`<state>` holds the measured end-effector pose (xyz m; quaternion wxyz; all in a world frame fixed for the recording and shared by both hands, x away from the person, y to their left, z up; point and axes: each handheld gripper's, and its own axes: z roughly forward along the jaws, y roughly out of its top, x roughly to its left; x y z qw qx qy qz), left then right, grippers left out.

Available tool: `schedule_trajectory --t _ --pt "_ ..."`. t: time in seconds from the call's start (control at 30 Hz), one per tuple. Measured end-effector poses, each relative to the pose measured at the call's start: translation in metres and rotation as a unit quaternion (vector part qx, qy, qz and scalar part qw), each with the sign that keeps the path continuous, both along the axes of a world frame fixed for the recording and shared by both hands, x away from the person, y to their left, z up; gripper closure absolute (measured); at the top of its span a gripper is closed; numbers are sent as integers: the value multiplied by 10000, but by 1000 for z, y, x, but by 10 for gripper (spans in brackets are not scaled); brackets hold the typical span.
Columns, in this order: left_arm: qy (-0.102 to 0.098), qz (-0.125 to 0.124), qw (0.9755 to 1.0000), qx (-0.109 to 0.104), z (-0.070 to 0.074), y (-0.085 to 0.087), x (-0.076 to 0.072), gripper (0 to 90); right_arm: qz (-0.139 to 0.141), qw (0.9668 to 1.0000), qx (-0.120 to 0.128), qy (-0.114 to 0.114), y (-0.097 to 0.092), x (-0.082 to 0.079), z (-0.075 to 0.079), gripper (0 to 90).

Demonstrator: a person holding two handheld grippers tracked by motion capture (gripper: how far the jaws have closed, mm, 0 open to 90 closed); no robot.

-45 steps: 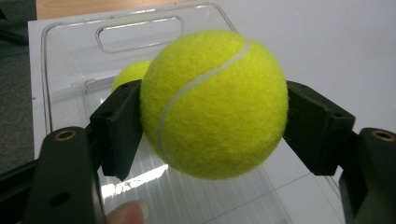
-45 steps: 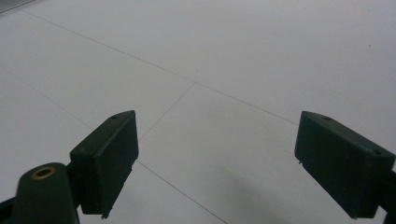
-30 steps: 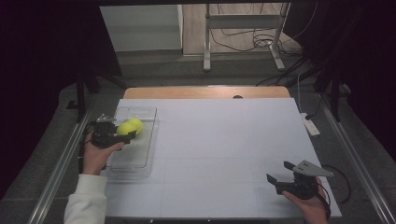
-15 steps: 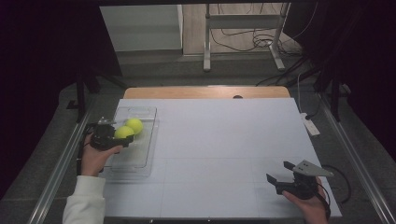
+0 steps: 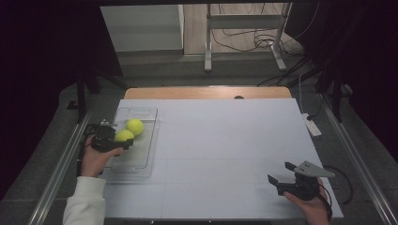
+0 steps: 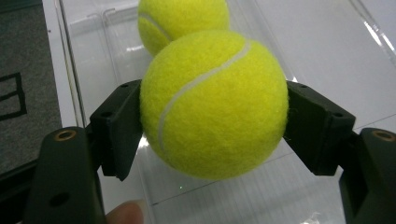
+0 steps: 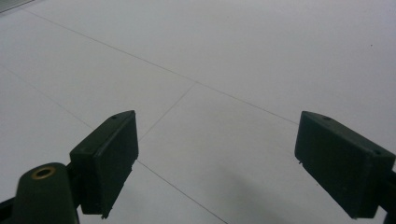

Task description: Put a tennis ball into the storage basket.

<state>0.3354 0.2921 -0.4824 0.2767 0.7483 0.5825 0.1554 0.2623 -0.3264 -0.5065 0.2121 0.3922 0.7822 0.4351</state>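
High view: fixed above the near edge of the white table (image 5: pixel 225 140), facing forward and down, far enough to take in the whole top plus floor beyond at 12 o'clock. Left gripper view: rides the left gripper (image 5: pixel 109 139) at 9 o'clock of the table, very close, looking along its jaws at the held tennis ball (image 6: pixel 212 105) over the clear tray (image 6: pixel 327 60), both also seen from the high view. Right gripper view: rides the right gripper (image 5: pixel 287 176) at 5 o'clock, low and close, looking out over bare tabletop.
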Motion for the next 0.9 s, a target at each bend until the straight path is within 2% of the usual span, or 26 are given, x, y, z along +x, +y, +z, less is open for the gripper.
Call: schedule_trajectory --t 0.13,0.33,0.47,0.9 --pt "108 -4 9999 86 -3 -1 1 267 2 10000 -2 2 0 0 0 139" --pt "146 21 9998 124 -5 -1 2 267 2 10000 -3 4 0 0 0 139" --pt "273 6 9994 204 -7 -1 3 266 6 10000 -6 6 0 0 0 139" --pt "276 -22 9989 385 -8 -4 4 255 0 10000 -1 -2 0 0 0 139"
